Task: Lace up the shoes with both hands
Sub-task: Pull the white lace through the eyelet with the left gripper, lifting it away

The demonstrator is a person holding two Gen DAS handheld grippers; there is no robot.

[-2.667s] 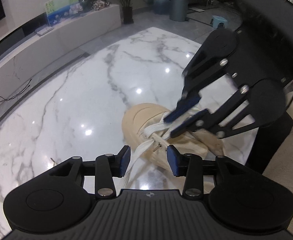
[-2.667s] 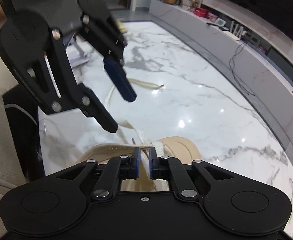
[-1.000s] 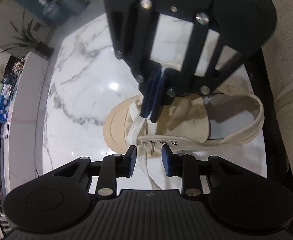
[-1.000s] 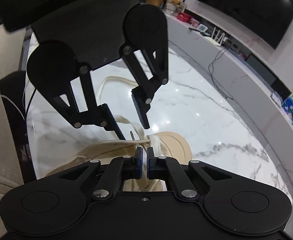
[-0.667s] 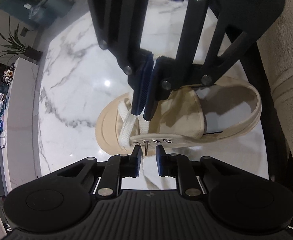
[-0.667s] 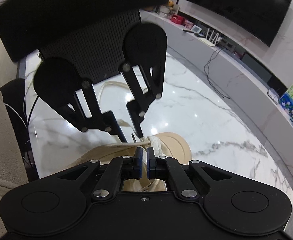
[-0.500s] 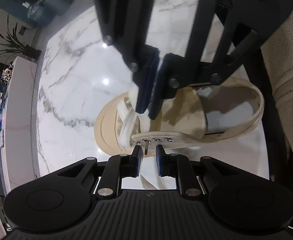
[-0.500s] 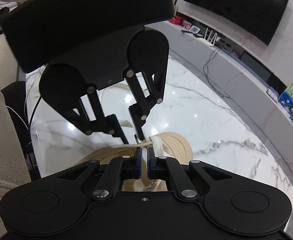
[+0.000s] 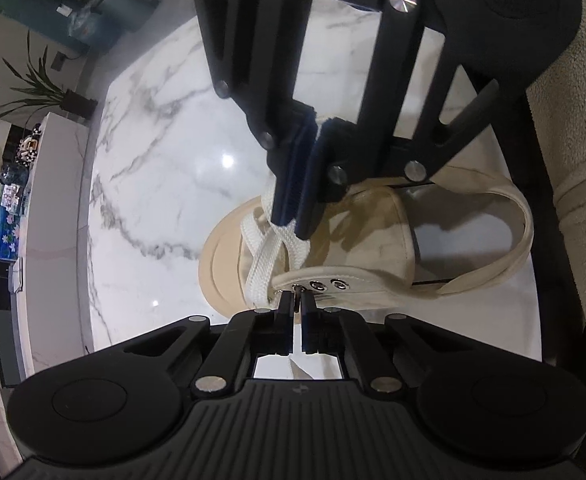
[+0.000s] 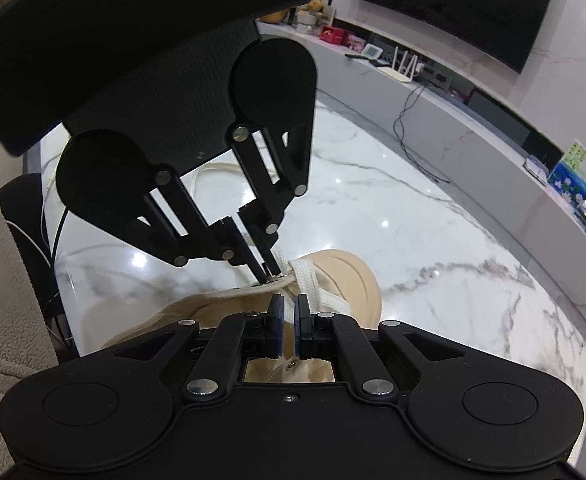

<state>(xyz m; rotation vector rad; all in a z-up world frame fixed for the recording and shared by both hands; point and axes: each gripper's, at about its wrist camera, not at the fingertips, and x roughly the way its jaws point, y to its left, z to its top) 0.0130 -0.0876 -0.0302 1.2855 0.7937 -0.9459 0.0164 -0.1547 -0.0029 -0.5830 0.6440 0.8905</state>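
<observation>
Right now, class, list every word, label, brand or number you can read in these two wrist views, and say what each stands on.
No text reads clearly in either view.
Green and blue printed card: markings too blurred to read.
Small red box on the long grey shelf: too small to read.
Small pale mark on the black ribbed body of the left gripper: a logo shape, no legible letters.

A beige shoe [image 9: 373,236] lies on the marble worktop [image 9: 165,168], toe pointing away. The left gripper [image 9: 297,300] is pinched on what seems the lace tip [image 9: 295,289] at the first eyelet. The right gripper [image 9: 293,224], reaching down from above, clamps the white lace [image 9: 263,264] over the tongue.
</observation>
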